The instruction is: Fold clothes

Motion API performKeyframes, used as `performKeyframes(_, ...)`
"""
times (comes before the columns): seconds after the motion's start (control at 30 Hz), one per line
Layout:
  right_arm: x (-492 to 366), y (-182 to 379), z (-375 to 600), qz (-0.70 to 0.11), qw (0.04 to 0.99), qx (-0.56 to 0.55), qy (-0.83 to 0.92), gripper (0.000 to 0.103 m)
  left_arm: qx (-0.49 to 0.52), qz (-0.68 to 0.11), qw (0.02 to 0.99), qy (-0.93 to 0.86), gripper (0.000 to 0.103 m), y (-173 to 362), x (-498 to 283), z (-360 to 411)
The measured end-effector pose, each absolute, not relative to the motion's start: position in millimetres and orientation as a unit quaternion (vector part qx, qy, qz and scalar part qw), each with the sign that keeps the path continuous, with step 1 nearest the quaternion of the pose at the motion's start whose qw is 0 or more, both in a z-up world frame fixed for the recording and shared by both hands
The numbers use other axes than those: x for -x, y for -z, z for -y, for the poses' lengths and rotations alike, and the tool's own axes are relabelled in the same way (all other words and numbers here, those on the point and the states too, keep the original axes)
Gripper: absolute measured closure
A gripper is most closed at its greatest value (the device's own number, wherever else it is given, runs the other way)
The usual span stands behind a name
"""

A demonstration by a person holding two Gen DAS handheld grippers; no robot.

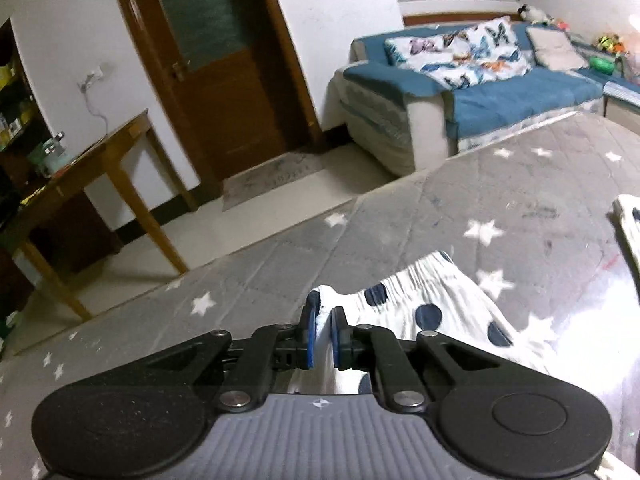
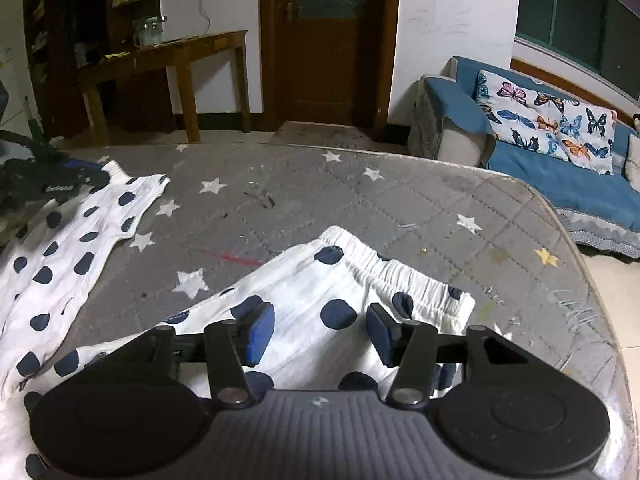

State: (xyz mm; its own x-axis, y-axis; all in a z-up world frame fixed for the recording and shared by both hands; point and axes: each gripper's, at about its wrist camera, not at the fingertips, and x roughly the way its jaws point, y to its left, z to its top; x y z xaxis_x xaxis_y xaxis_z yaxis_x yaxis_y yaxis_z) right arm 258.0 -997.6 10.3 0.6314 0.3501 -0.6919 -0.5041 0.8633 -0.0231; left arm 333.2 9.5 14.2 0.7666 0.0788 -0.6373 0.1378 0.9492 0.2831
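The white cotton garment with navy polka dots (image 2: pixel 304 280) lies on the grey star-print mattress (image 2: pixel 400 200), elastic waistband farthest from both tools. Left gripper (image 1: pixel 322 334) pinches a fabric edge; right gripper (image 2: pixel 320 334) hovers wide above the waistband end, nearer it

I see a room with white walls (image 2: pixel 452 40) and a pale floor (image 1: pixel 256 216). A brown door (image 2: pixel 332 40) stands shut at the far side. A wooden table (image 2: pixel 176 50) sits near a dark shelf (image 2: pixel 64 40). A blue sofa (image 1: pixel 516 96) holds a butterfly pillow (image 2: pixel 548 120). A dark window (image 2: pixel 580 20) is above it. A grey mat (image 2: pixel 320 200) with white stars lies in front of me.
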Motion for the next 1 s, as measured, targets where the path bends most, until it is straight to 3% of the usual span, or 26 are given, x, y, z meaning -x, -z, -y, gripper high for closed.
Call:
performKeyframes(0.27,-260,-13,1008,-0.35,0.903,0.101,-0.227,0.042,-0.173,-0.341,0.924,-0.011,0.083,-4,-350,-5)
performKeyframes(0.37,-251,-21,1010,-0.345,0.903,0.107,-0.232,0.042,-0.168,-0.343,0.924,-0.022,0.075,-10,-342,-9)
performKeyframes(0.4,-246,-25,1011,-0.341,0.902,0.109,-0.239,0.042,-0.167,-0.344,0.924,-0.026,0.067,-12,-338,-10)
performKeyframes(0.6,-193,-47,989,-0.32,0.89,0.117,-0.303,0.041,-0.166,-0.348,0.923,-0.021,0.058,-27,-314,-14)
performKeyframes(1.0,-26,-61,898,-0.292,0.784,0.163,-0.524,0.042,-0.173,-0.359,0.917,-0.031,0.052,-58,-271,-31)
